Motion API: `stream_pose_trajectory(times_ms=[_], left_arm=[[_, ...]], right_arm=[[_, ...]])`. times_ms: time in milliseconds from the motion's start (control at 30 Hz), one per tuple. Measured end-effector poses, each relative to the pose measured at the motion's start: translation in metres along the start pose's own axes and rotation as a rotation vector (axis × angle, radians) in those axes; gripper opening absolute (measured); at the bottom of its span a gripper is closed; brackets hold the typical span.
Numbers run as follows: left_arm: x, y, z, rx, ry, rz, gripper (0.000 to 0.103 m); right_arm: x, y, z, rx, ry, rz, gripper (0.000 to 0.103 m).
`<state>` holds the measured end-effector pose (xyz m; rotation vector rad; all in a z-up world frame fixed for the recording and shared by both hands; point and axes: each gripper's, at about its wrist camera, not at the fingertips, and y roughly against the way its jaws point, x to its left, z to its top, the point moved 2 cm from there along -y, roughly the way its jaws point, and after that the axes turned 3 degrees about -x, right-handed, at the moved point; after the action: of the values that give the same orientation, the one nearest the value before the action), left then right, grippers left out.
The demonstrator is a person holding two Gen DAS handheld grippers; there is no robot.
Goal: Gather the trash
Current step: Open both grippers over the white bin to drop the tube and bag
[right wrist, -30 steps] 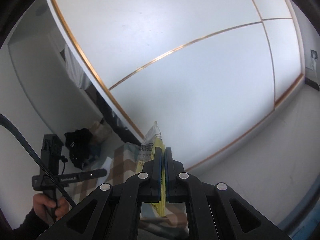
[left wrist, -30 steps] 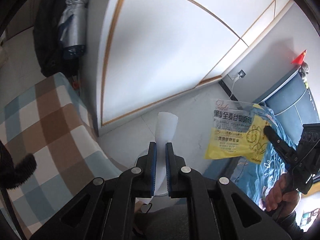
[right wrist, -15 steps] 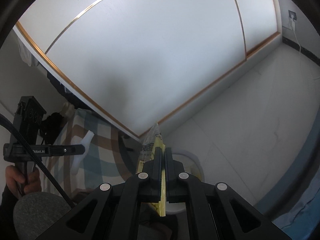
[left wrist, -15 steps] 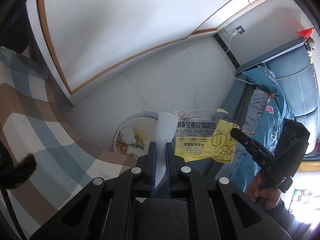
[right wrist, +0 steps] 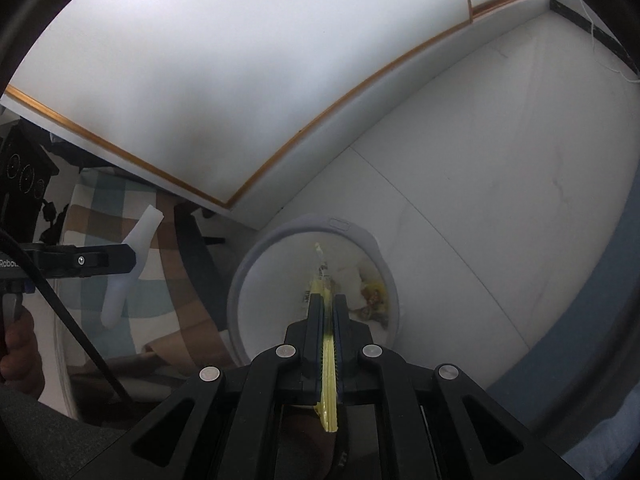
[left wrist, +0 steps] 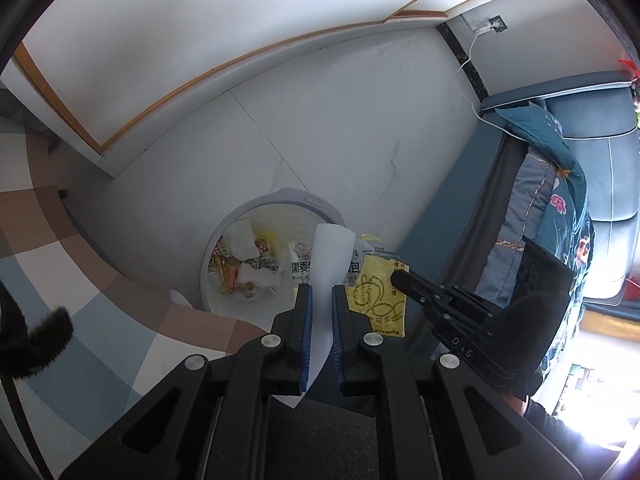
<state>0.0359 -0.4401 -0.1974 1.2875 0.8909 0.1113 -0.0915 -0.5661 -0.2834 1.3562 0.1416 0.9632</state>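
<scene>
A: What is the left gripper point(left wrist: 319, 300) doing?

B: It is clamping a white piece of paper point(left wrist: 330, 258) between its blue pads; the strip is sticking out past the fingertips and trailing back under them; it is hanging over the near rim of the round grey trash bin point(left wrist: 316, 203), which is standing on the pale tiled floor point(left wrist: 340, 120).

A: And the right gripper point(right wrist: 328, 306)?

B: Its jaws are starting to ease apart, though the pads are still pressing on a yellow and clear wrapper point(right wrist: 325, 292); seen edge-on in the right wrist view, the wrapper is pointing down into the bin's open mouth; in the left wrist view the same wrapper is showing its printed face, hanging beside the paper over the bin's right edge.

A: What is lying in the bin?

B: Crumpled white tissues point(left wrist: 244, 238) and bits of snack packaging point(left wrist: 228, 272) are sitting at the bottom.

A: What is surrounding it?

B: A checked blanket point(left wrist: 80, 272) in brown, blue and white is spreading to the left of the bin; a white cabinet front with wood trim point(left wrist: 168, 96) is running behind it; a blue sofa point(left wrist: 608, 120) with a flowered pillow point(left wrist: 560, 184) is standing to the right; a white cable point(left wrist: 466, 76) is hanging from a wall socket.

A: Is the person showing?

B: Only a hand point(right wrist: 18, 344) gripping the left tool's handle at the edge of the right wrist view.
</scene>
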Motion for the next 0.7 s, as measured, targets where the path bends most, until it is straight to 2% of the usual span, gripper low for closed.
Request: stream_pose_trajectory(times_ms=[67,133,200,233,300,533,600,700], left_arm=[[0.000,-0.004,0.002,0.011,-0.001,0.003,0.006],[-0.001,-0.008,0.003,0.027,-0.002,0.004,0.006],[-0.004,-0.012,0.003,0.041,-0.008,0.005,0.009],[-0.004,-0.013,0.003,0.048,-0.011,0.007,0.009],[-0.006,-0.017,0.003,0.063,-0.022,0.009,0.011],[-0.008,-0.025,0.003,0.094,-0.048,0.031,0.012],[-0.008,-0.028,0.002,0.110,-0.057,0.045,0.015],[-0.009,-0.034,-0.003,0.139,-0.082,0.076,0.018]], right_arm=[[-0.003,-0.006,-0.002,0.024,-0.009,0.004,0.006],[-0.004,-0.014,-0.005,0.063,-0.022,-0.022,0.011],[-0.008,-0.015,-0.008,0.085,-0.034,-0.014,0.027],[-0.008,-0.014,-0.009,0.085,-0.038,0.004,0.029],[-0.010,-0.011,-0.011,0.077,-0.028,-0.014,0.035],[-0.027,0.011,-0.008,0.041,-0.054,-0.050,0.041],[-0.033,0.017,-0.011,0.042,-0.072,-0.053,0.046],[-0.042,0.029,-0.013,0.033,-0.093,-0.054,0.048]])
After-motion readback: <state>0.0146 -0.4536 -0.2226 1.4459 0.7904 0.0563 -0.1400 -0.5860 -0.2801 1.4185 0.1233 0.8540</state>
